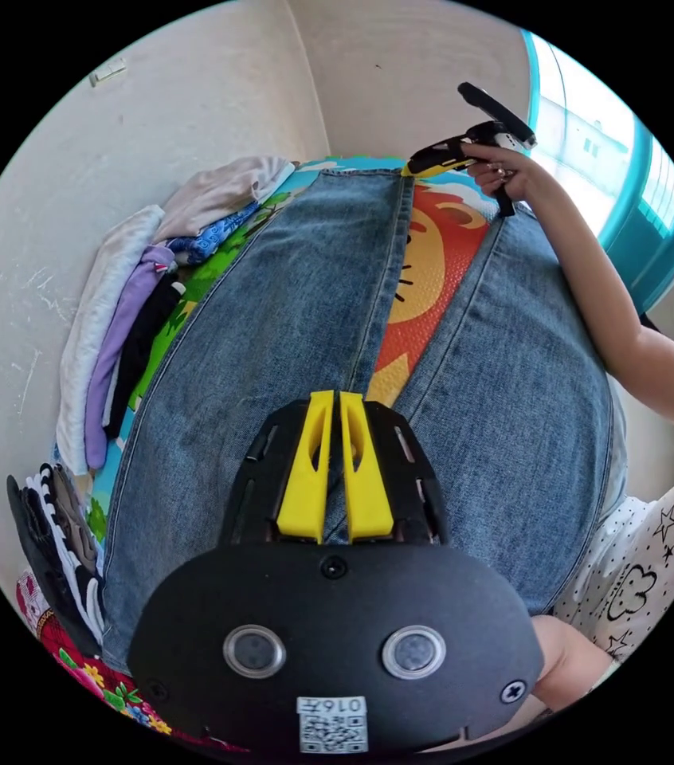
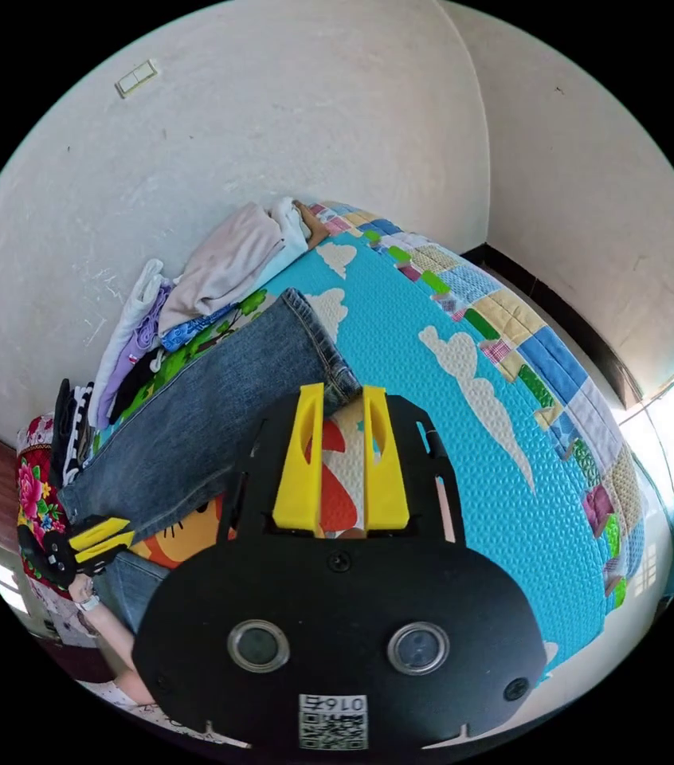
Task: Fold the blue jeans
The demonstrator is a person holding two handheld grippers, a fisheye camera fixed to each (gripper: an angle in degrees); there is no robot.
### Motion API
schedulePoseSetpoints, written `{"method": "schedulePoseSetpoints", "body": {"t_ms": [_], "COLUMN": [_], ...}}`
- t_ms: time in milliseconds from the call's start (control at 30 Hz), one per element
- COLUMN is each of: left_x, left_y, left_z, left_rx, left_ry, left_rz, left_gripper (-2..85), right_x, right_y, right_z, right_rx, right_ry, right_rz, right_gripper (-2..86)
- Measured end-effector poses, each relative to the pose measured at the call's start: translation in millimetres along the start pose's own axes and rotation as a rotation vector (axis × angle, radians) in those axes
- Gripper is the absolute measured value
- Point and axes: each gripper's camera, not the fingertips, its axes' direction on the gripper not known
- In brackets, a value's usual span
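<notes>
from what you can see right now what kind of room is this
Probably a corner of a home room used for sorting laundry. Blue jeans lie spread on a cartoon-printed foam play mat, folded clothes are stacked along a plain painted wall, and a window lets in daylight.

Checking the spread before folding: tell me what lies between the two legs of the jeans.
In the left gripper view, a bare wedge of the play mat, its orange lion print, lies between the two legs of the blue jeans; nothing rests on it.
</notes>
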Motion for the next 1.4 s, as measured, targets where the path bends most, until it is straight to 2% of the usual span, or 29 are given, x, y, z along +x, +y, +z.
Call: {"method": "schedulePoseSetpoints", "body": {"t_ms": [100,267,333,600,633,700,800,933,1000,1067,1133,1200,1233,1300,1400], "left_x": [8,17,18,46,48,67,101,134,143,143,140,139,139,136,125], "left_y": [22,67,87,187,197,251,337,466,571,657,740,839,860,934,1001], "left_z": [9,22,27,45,36,-19,-76,-102,-99,-93,-89,-91,-93,-93,-77], "left_rx": [-0.001,0.032,0.055,0.043,0.07,0.322,0.548,0.52,0.377,0.237,0.127,0.112,0.118,0.13,0.136], "left_ry": [-0.004,0.011,0.036,0.066,0.043,-0.063,-0.16,-0.376,-0.594,-0.696,-0.687,-0.635,-0.63,-0.581,-0.495], "left_rz": [-0.043,-0.118,-0.161,-0.231,-0.258,-0.35,-0.403,-0.54,-0.697,-0.831,-0.929,-1.014,-1.034,-1.067,-1.094], "left_gripper": [-0.8,-0.9,-0.9,1.9,2.7,3.3,1.5,0.6,0.2,0.0,-0.3,-0.4,-0.4,1.2,5.9], "right_x": [6,31,38,20,15,6,-21,-105,-142,-188,-223,-256,-279,-314,-376], "right_y": [8,30,37,61,68,81,113,169,201,234,255,282,303,341,410], "right_z": [-15,-58,-63,-83,-93,-114,-165,-270,-315,-364,-395,-419,-430,-437,-421], "right_rx": [0.027,0.222,0.231,0.125,0.135,0.188,0.34,0.548,0.693,0.773,0.74,0.716,0.702,0.657,0.557], "right_ry": [-0.034,-0.303,-0.358,-0.26,-0.235,-0.177,-0.109,-0.394,-0.546,-0.728,-0.818,-0.88,-0.893,-0.854,-0.673], "right_rz": [0.014,0.099,0.152,0.229,0.234,0.25,0.219,-0.144,-0.268,-0.432,-0.569,-0.659,-0.714,-0.823,-0.927], "right_gripper": [5.2,3.2,2.8,3.2,3.7,5.1,7.3,7.2,6.2,3.4,2.3,1.8,1.8,2.2,4.2]}}
